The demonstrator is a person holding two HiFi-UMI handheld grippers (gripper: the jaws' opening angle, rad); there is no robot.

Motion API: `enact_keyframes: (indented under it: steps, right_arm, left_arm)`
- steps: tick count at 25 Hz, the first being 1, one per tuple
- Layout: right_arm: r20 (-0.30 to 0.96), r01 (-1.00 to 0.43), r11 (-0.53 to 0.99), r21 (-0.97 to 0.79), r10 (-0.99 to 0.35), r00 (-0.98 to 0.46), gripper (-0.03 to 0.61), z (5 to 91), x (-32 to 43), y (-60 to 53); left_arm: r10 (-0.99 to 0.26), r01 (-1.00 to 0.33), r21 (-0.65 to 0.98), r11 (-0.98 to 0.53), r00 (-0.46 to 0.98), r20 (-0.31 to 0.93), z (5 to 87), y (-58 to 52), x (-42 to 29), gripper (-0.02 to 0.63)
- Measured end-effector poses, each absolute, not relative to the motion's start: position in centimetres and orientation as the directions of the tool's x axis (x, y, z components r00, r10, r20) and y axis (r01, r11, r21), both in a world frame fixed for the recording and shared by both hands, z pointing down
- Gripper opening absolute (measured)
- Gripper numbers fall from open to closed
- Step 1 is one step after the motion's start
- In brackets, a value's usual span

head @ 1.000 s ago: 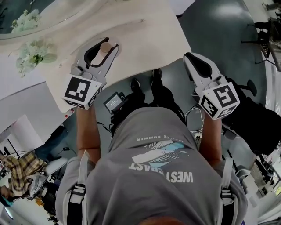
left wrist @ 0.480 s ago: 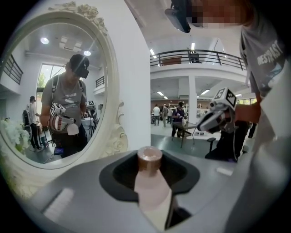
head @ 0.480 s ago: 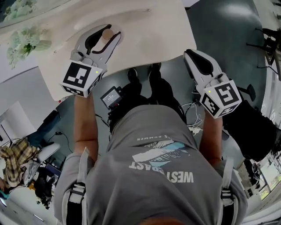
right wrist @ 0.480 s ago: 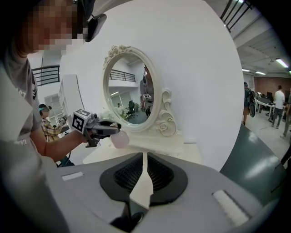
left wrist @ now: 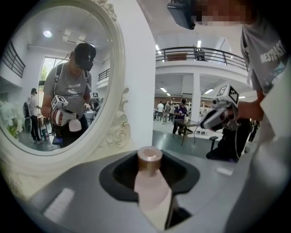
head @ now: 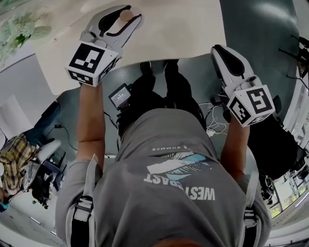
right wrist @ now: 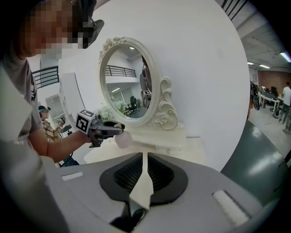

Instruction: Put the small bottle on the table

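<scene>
**Desk:** What is the left gripper (head: 129, 13) doing?

**Photographer:** It is clamping the small bottle (left wrist: 152, 186), a pale pink one with a copper-coloured cap (left wrist: 149, 158), between its two jaws. From above, the cap is showing between the jaw tips.

**Desk:** And where is the bottle hanging?

**Photographer:** It is hanging over the cream table (head: 188, 34), just in front of an ornate white oval mirror (right wrist: 129, 82). No view is showing whether its base is touching the tabletop.

**Desk:** And the right gripper (head: 219, 52)?

**Photographer:** Its jaws are pressing together with nothing between them. It is hovering well apart from the left one, by the table's near edge and above the dark floor (head: 260, 29). It is pointing toward the mirror.

**Desk:** Anything else in frame?

**Photographer:** White flowers (head: 21, 29) are showing, blurred, at the table's far left. The mirror is reflecting the person in the grey T-shirt (head: 174, 183), who is holding out the gripper with the bottle.
</scene>
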State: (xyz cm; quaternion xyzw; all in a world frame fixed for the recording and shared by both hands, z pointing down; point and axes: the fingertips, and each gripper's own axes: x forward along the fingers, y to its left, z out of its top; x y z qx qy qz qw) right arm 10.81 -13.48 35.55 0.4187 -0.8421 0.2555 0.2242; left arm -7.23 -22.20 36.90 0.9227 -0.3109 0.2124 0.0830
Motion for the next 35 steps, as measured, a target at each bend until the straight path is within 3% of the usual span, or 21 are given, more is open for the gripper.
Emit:
enact_keyframes:
  steps: [35]
  right_arm:
    - [0.685,-0.798,0.509,-0.322,-0.457,-0.568,0.041,43.7,9.9,-16.6]
  left_arm:
    - [-0.467,-0.641,0.151,-0.752,0.680,0.565,50.3,-27.3,-8.2,0.132]
